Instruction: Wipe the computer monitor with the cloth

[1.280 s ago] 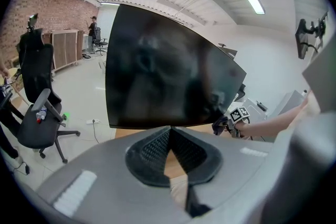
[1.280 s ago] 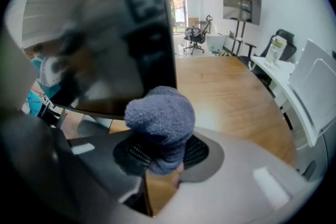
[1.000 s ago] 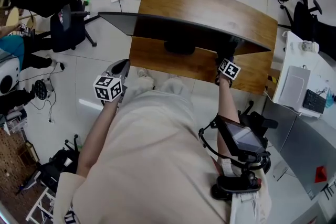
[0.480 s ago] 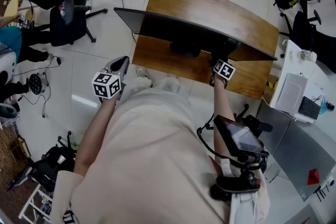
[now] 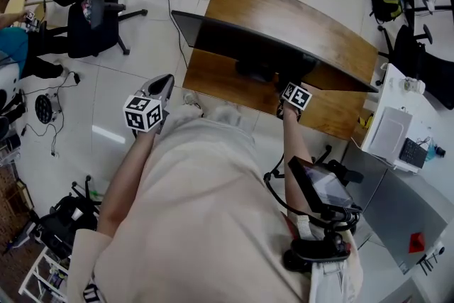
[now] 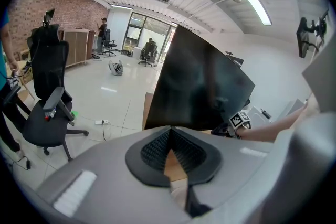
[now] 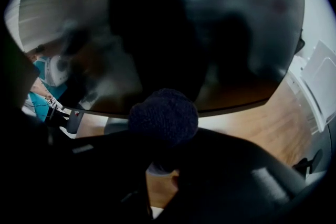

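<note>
Item, nearest the body: left gripper [image 6: 169,138], claw pressed together on nothing, parked beside the person's hip well apart from the work, as it was a second ago. Item: right gripper [image 7: 164,157], claw pinching a dark wadded cloth [image 7: 164,115] against the lower edge of the monitor [image 6: 199,86]; over the last second it has slid leftward toward the monitor's stand [image 5: 257,71], so a wiping pass along the bottom strip looks under way. Item, farthest: wooden desk [image 5: 284,10]; no brand or writing legible anywhere, only square markers on the gripper cubes.
</note>
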`<state>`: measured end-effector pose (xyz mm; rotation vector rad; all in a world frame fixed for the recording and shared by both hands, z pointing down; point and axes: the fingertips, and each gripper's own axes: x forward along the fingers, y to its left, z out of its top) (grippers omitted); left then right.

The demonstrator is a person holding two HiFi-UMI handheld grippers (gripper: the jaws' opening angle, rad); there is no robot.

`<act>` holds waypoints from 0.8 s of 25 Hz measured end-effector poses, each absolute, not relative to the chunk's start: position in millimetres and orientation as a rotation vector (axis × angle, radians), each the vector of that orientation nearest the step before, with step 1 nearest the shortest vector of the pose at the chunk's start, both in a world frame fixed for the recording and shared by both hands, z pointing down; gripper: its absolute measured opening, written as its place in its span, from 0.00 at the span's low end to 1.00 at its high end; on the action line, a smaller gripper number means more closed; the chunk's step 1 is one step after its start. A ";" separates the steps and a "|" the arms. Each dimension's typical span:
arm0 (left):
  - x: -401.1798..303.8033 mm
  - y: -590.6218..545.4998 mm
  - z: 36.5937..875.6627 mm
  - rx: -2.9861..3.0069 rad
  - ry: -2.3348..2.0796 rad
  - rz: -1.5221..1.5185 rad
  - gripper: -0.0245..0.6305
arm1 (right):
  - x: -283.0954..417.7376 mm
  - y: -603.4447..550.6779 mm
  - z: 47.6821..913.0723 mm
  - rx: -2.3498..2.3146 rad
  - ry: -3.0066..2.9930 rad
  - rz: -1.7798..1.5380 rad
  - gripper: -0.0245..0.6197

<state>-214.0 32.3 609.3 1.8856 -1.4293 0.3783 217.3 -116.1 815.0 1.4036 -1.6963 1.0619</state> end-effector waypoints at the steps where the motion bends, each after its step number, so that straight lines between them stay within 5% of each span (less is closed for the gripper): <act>1: -217.1 32.6 609.7 1.885 -1.428 0.378 0.01 | 213.8 -115.3 815.8 1.402 -1.692 1.060 0.20; 20: -270.9 40.1 617.5 1.886 -1.406 0.361 0.01 | 106.5 -107.9 815.8 1.279 -1.763 1.001 0.20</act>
